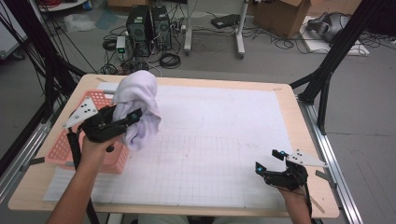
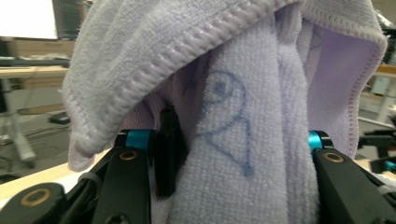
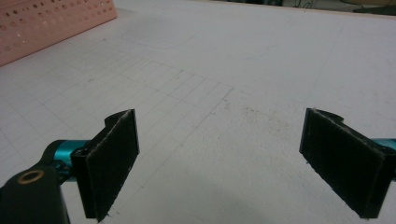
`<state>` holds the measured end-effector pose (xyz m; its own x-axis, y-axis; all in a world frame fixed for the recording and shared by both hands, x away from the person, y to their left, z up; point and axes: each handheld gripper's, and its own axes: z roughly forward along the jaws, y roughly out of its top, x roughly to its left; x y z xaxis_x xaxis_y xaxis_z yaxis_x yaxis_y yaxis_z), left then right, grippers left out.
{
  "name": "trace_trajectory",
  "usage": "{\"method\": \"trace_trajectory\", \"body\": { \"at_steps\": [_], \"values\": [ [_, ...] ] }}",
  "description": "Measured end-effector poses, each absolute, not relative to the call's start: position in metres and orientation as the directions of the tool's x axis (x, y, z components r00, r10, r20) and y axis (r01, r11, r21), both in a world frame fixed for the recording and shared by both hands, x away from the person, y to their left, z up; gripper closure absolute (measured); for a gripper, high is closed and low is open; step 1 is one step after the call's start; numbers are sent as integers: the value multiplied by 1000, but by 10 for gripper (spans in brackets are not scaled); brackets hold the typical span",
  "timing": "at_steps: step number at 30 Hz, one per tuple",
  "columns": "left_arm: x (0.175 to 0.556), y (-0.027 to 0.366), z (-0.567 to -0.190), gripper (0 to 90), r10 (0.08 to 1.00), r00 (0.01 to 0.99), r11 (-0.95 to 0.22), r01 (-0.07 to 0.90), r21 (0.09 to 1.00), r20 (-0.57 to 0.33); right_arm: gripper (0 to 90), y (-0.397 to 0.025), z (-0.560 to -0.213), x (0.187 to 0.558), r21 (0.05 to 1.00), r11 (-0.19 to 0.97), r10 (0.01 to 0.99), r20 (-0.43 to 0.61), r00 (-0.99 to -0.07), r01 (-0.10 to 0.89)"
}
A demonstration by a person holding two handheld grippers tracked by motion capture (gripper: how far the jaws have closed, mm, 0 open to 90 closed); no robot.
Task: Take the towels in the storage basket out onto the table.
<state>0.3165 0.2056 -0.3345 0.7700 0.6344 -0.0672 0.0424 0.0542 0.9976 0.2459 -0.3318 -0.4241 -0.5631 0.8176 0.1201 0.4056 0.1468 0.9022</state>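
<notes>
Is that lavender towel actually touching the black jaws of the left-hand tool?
Touching. In the left gripper view the lavender towel is pinched between the left gripper's jaws, its pile pressed against both; the high view shows it hanging from them.

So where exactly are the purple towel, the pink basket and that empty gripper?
purple towel (image 1: 140,105), high view, on its bunched middle above the left gripper.
pink basket (image 1: 60,148), high view, on its perforated left wall.
right gripper (image 3: 219,163), right gripper view, midway between its two open black pads.
</notes>
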Motion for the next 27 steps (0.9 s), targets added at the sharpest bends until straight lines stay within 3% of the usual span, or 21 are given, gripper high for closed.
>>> {"method": "trace_trajectory", "body": {
  "at_steps": [27],
  "values": [
    [336,81,-380,524,512,856,-94,136,986,-69,104,-334,-425,247,901,146,818,121,-562,407]
  ]
}}
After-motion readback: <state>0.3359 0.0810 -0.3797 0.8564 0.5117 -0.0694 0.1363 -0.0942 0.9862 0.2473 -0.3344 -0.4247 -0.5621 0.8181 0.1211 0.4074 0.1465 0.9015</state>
